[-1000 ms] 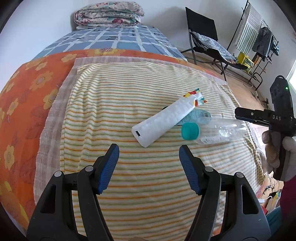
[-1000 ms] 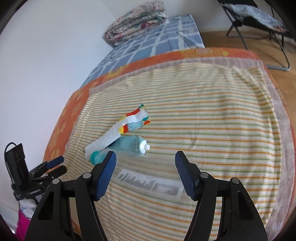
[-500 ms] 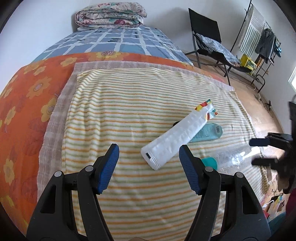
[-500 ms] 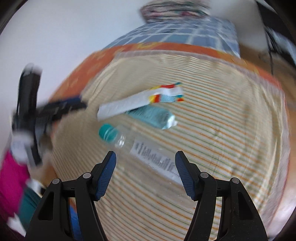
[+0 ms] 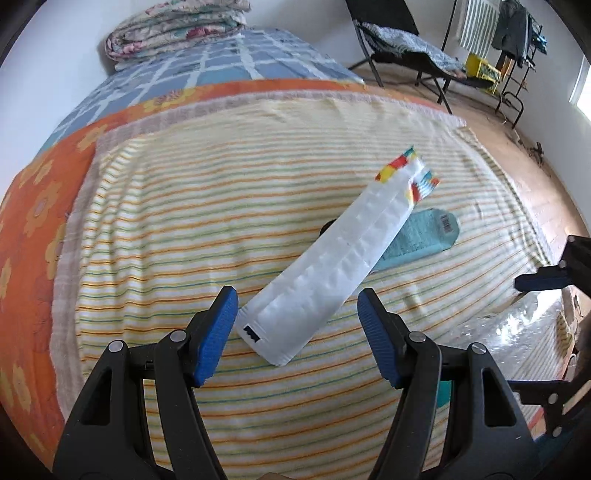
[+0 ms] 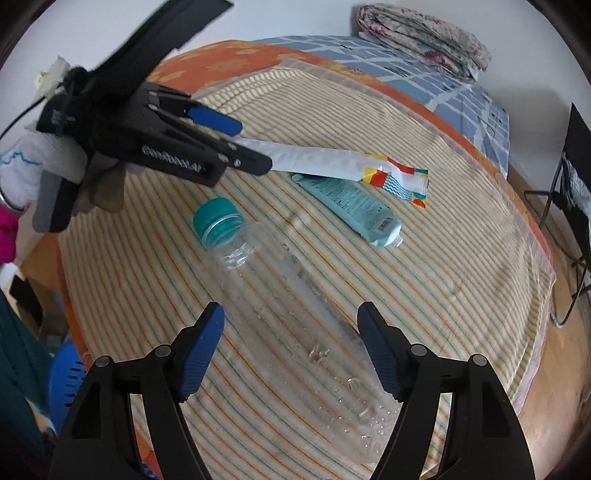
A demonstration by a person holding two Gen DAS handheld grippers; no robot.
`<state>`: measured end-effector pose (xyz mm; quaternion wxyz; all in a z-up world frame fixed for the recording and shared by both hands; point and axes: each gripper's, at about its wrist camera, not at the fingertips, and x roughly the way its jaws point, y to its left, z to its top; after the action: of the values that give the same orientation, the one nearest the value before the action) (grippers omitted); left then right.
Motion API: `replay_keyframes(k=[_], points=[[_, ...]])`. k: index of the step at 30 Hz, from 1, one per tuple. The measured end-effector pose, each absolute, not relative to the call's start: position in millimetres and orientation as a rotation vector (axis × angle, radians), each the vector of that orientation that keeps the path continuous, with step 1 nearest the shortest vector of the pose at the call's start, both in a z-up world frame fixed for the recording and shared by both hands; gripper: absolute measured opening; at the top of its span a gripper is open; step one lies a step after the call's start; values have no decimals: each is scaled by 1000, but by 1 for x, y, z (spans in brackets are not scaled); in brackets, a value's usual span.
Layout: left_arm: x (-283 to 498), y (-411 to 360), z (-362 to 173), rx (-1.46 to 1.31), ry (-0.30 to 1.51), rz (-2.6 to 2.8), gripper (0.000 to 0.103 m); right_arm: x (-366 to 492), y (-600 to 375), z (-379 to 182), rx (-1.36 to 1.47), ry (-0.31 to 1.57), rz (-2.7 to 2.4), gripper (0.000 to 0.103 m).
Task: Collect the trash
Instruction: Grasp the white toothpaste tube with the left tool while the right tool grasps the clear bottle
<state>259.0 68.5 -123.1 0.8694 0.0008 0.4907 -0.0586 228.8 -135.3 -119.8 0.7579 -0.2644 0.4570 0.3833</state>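
Observation:
A long white wrapper [image 5: 332, 273] with a colourful end lies on the striped cloth [image 5: 184, 221], partly over a teal tube [image 5: 424, 240]. My left gripper [image 5: 297, 336] is open, its jaws either side of the wrapper's near end. A clear plastic bottle [image 6: 295, 306] with a teal cap [image 6: 218, 219] lies between the open jaws of my right gripper [image 6: 291, 354]. The wrapper [image 6: 332, 162] and tube [image 6: 354, 206] show beyond it, with the left gripper [image 6: 236, 144] at the wrapper's end. The bottle [image 5: 517, 328] shows at the right of the left wrist view.
The cloth covers an orange flowered sheet [image 5: 33, 206] on a bed with a blue checked cover [image 5: 221, 62] and folded blankets [image 5: 173, 26]. A black chair [image 5: 399, 44] and a drying rack [image 5: 513, 33] stand on the wooden floor. A blue basket [image 6: 66, 384] sits below the bed.
My left gripper has moved forward until its jaws flank the wrapper's near end. My right gripper has swung round and closed in on the bottle, which now lies between its jaws.

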Motion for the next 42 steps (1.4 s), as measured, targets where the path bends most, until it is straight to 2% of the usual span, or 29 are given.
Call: replay_keyframes(k=[5, 7, 16, 21, 23, 24, 25, 37, 39, 42], points=[[264, 79, -132, -71, 1048, -107, 69, 237, -140, -120, -515, 1039, 810, 74], [262, 81, -130, -86, 1049, -110, 60, 241, -144, -120, -482, 1059, 803, 74], [255, 87, -126, -110, 1103, -91, 38, 266, -161, -125, -191, 1208, 729, 73], [238, 76, -126, -103, 1220, -209, 38, 276, -173, -137, 77, 1359, 756, 73], [233, 68, -124, -28, 1223, -181, 50, 270, -164, -136, 3, 1343, 772, 73], [233, 64, -123, -11, 1215, -176, 61, 265, -157, -135, -60, 1323, 770, 73], [233, 61, -121, 1, 1199, -175, 63, 261, -151, -134, -106, 1305, 771, 73], [272, 74, -128, -126, 1105, -28, 63, 253, -129, -125, -245, 1183, 752, 73], [277, 72, -127, -120, 1098, -16, 59, 253, -126, -127, -246, 1179, 740, 73], [278, 72, -127, -122, 1090, -9, 45, 257, -121, -132, -275, 1172, 728, 73]])
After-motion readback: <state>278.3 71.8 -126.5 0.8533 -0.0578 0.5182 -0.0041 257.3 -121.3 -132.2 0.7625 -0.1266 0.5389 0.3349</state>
